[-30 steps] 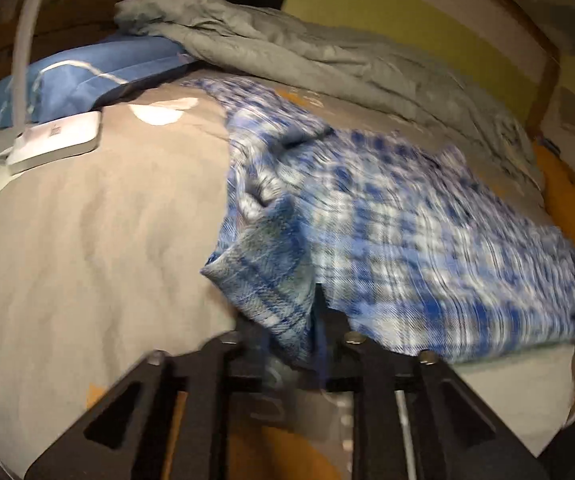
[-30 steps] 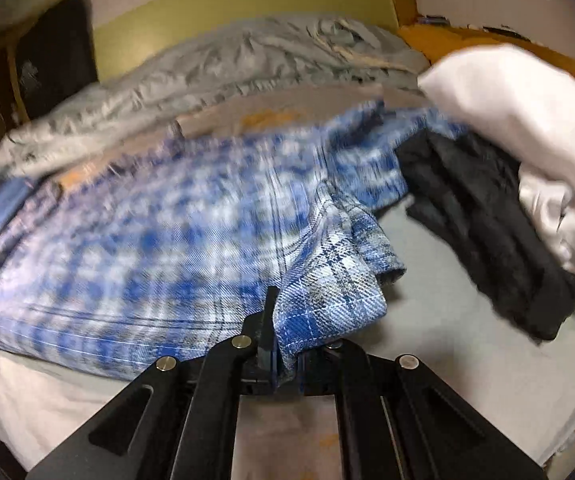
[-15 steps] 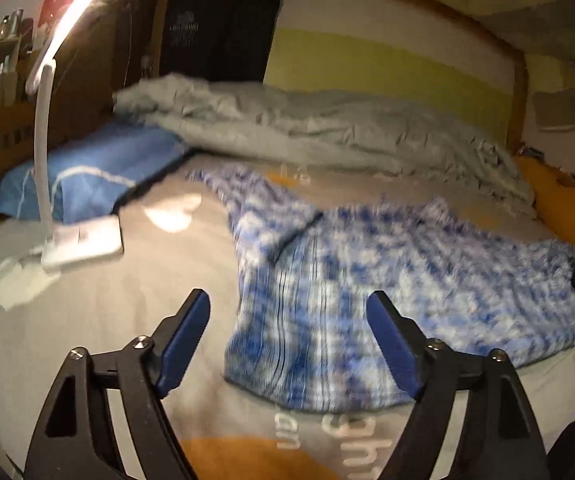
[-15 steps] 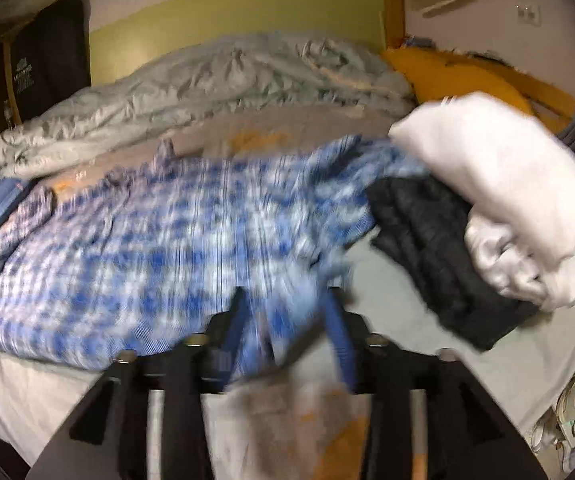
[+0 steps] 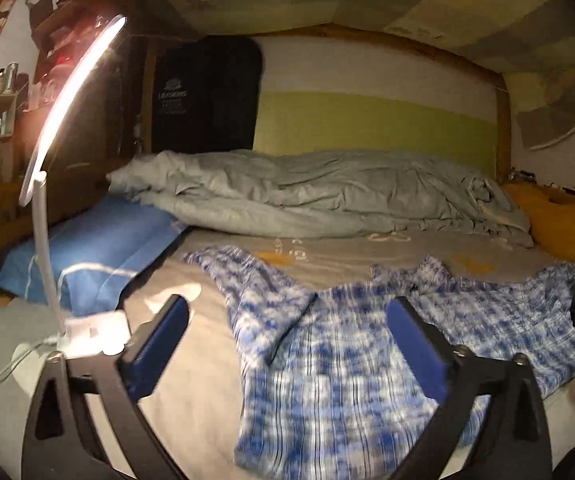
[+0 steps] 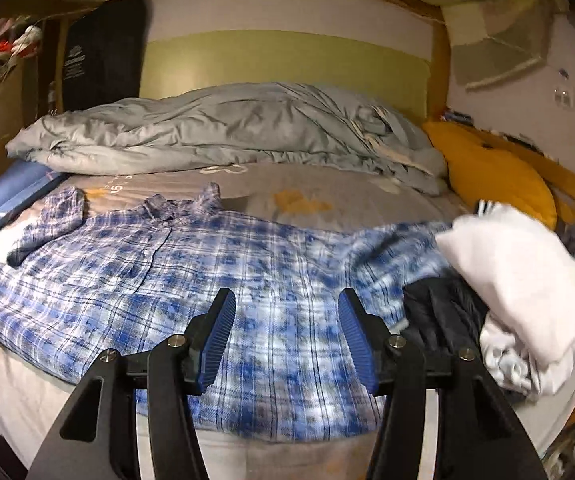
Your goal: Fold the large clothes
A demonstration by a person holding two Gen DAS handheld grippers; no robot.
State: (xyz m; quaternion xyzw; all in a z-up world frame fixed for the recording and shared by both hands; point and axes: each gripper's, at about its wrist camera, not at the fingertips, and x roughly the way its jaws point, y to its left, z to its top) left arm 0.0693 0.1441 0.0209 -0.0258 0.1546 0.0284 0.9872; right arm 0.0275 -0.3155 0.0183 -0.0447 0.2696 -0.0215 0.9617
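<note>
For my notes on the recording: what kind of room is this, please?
Most likely a bedroom. A blue plaid shirt lies spread on a bed, with a rumpled grey duvet along the wall, a blue pillow, and a lit clip lamp.

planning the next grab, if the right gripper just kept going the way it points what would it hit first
Most likely the blue plaid shirt lying spread flat on the bed. The right gripper is open and empty, angled down at the shirt's middle, and nothing shows between them. Depth is hard to judge through the fisheye.
</note>
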